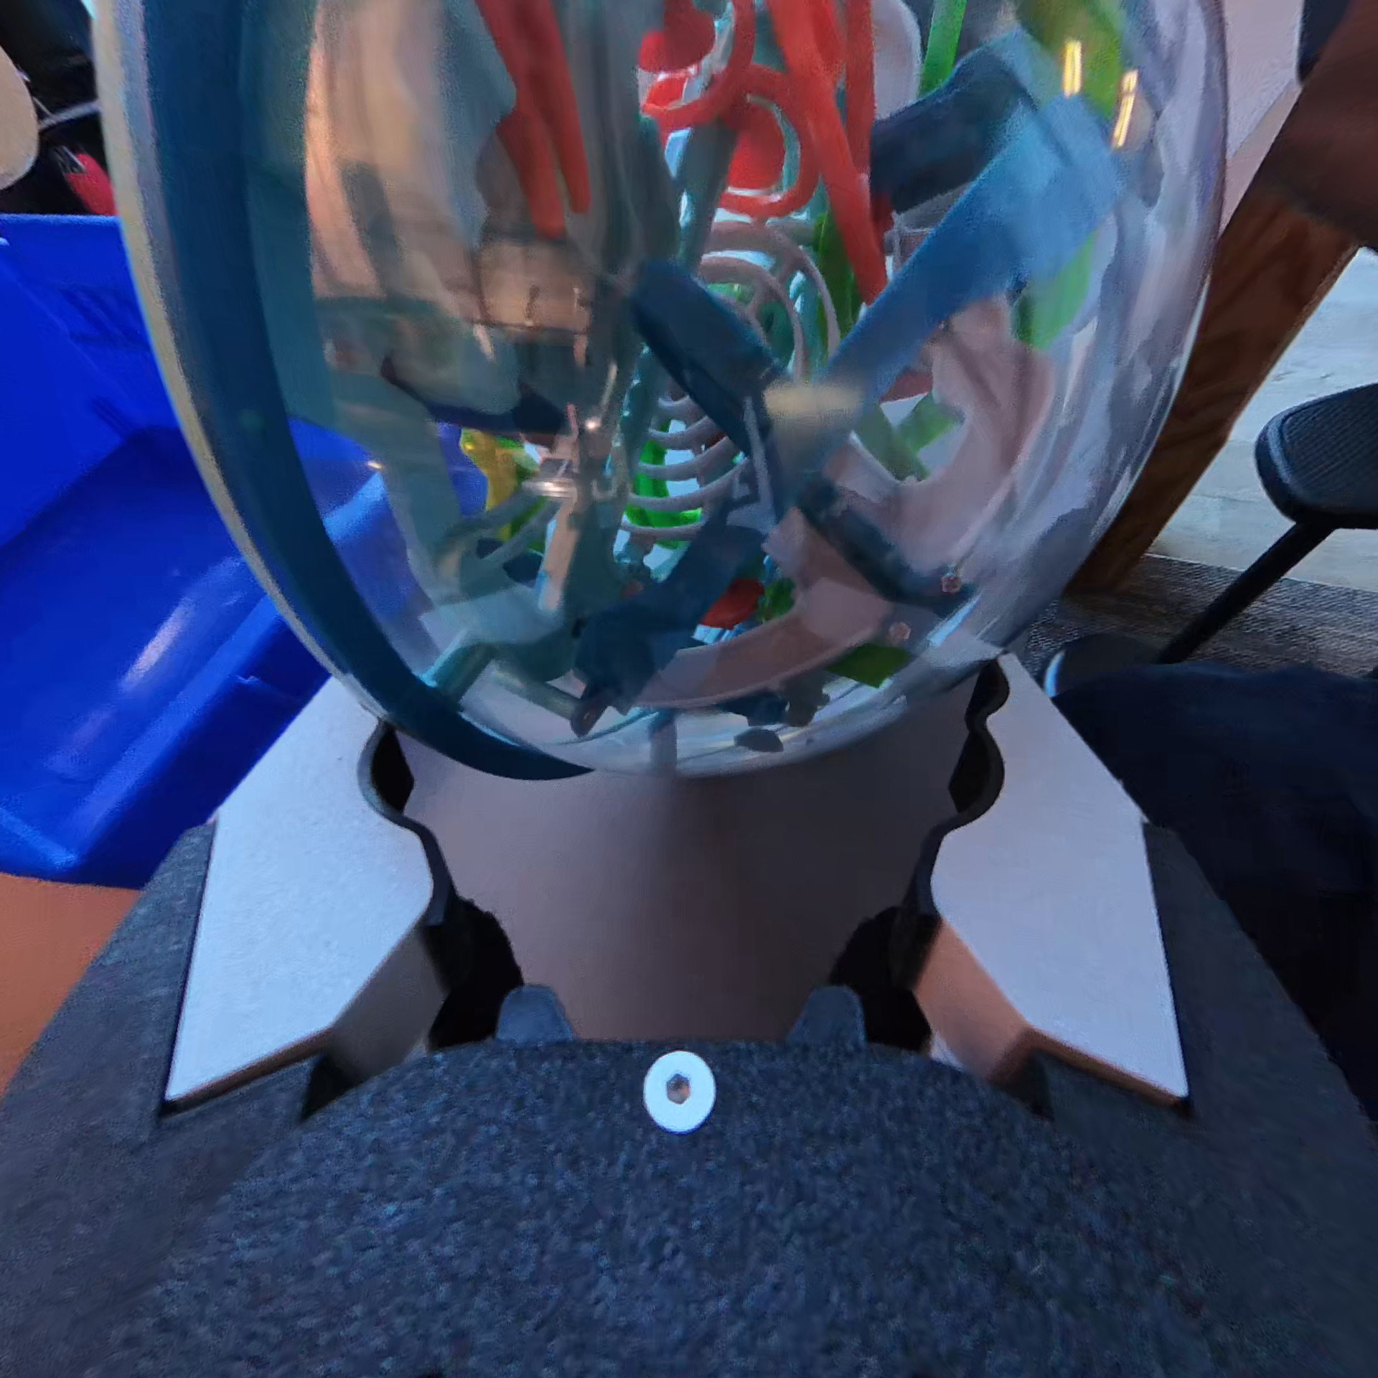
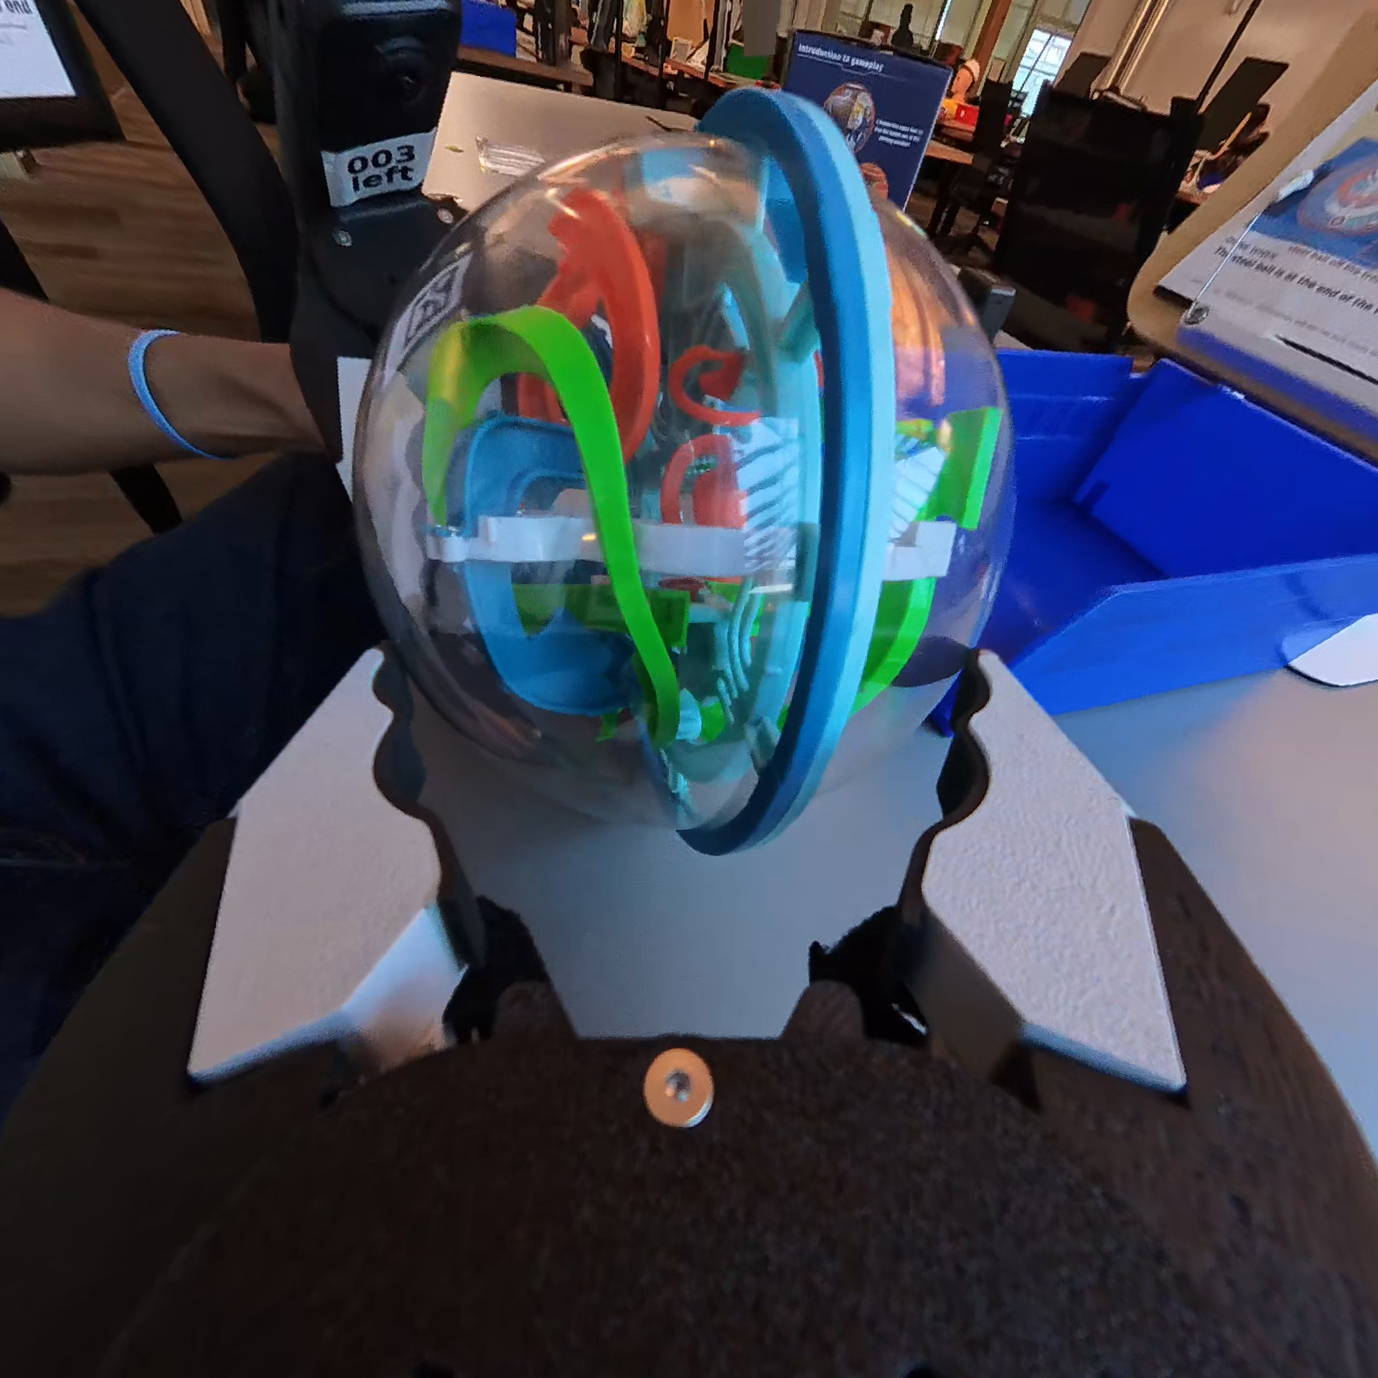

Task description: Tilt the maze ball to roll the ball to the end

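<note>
The maze ball (image 1: 522,373) is a clear sphere with a blue equator ring and red, green and blue tracks inside. It fills the upper left wrist view, and my left gripper (image 1: 682,716) stands wide open with its fingertips against the shell. In the right wrist view the maze ball (image 2: 671,485) sits just beyond my right gripper (image 2: 682,671), also wide open, its tips flanking the shell. The left gripper's body (image 2: 373,149) shows behind the ball, on the opposite side. I cannot pick out the small ball for certain; a pale blur (image 1: 809,406) lies on a blue track.
A blue plastic bin (image 2: 1193,559) stands on the grey table (image 2: 1230,820) right of the ball; it also shows in the left wrist view (image 1: 112,559). A person's forearm (image 2: 112,388) reaches in from the left. A printed box (image 2: 857,112) and a leaflet stand (image 2: 1305,261) are behind.
</note>
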A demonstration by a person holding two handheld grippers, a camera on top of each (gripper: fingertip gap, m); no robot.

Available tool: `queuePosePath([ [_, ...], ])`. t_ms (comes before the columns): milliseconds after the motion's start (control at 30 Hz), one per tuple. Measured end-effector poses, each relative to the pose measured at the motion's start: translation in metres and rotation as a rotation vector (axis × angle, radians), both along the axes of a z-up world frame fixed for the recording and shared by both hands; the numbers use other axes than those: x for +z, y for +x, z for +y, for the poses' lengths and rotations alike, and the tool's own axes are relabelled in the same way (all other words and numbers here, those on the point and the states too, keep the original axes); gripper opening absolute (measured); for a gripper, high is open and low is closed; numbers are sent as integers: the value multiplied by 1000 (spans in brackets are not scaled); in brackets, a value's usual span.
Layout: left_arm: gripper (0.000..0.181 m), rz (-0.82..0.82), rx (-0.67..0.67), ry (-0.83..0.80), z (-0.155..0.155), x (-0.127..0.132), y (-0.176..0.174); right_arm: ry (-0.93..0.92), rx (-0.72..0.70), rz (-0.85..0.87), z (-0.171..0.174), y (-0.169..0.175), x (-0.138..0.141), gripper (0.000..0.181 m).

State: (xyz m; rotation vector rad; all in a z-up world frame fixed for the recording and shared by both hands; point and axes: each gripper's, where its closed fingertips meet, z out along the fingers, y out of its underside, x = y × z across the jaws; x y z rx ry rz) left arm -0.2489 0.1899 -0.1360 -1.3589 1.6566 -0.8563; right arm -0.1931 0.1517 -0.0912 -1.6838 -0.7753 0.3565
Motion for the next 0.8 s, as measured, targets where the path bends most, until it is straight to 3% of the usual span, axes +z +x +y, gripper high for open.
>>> queuePosePath([
  [233,147,-19,-3,7,0,3,1,-6,7,36,1,1,-1,140],
  [567,145,65,-9,-301,-15,-3,3,-164,3,263,2,7,6,141],
  [800,142,180,-129,-205,-37,-21,-6,-223,60,387,-8,21,13,138],
])
